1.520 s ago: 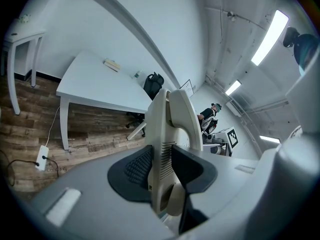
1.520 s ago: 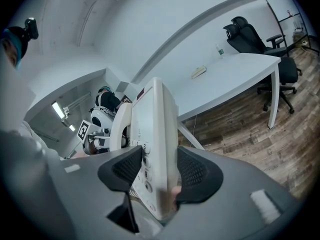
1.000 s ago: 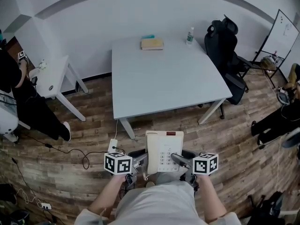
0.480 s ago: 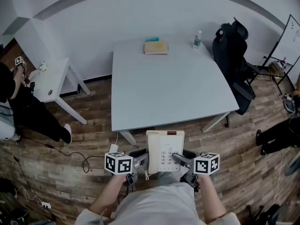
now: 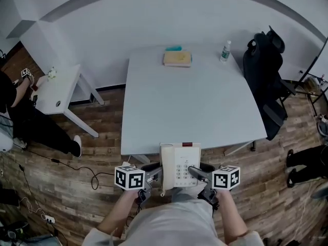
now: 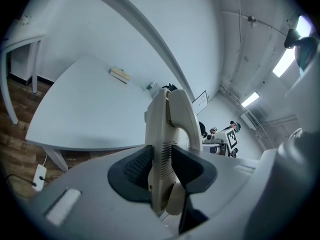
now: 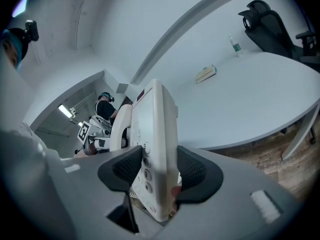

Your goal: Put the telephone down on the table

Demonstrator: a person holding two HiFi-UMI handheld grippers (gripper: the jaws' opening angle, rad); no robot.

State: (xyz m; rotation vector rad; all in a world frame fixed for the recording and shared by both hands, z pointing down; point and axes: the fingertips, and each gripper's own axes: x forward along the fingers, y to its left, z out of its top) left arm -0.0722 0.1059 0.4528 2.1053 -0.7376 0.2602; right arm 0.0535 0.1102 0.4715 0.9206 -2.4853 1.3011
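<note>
A cream desk telephone [image 5: 179, 164] with a keypad and a handset on its left is held between both grippers, just short of the near edge of the light grey table [image 5: 189, 106]. My left gripper [image 5: 154, 175] is shut on the phone's left side by the handset [image 6: 165, 149]. At the phone's right side my right gripper [image 5: 197, 174] is shut on the body [image 7: 157, 154], its pads pressing the keypad face and the underside. The phone hangs above the wooden floor, close to my body.
A tan book [image 5: 177, 58] and a water bottle [image 5: 224, 52] stand at the table's far edge. A black office chair [image 5: 266, 70] is at the right. A small white side table [image 5: 56, 88] and a person [image 5: 20, 117] are at the left. Cables and a power strip lie on the floor.
The table has come nearer in the head view; its near edge now reaches the phone's top. Both grippers still hold the phone the same way.
</note>
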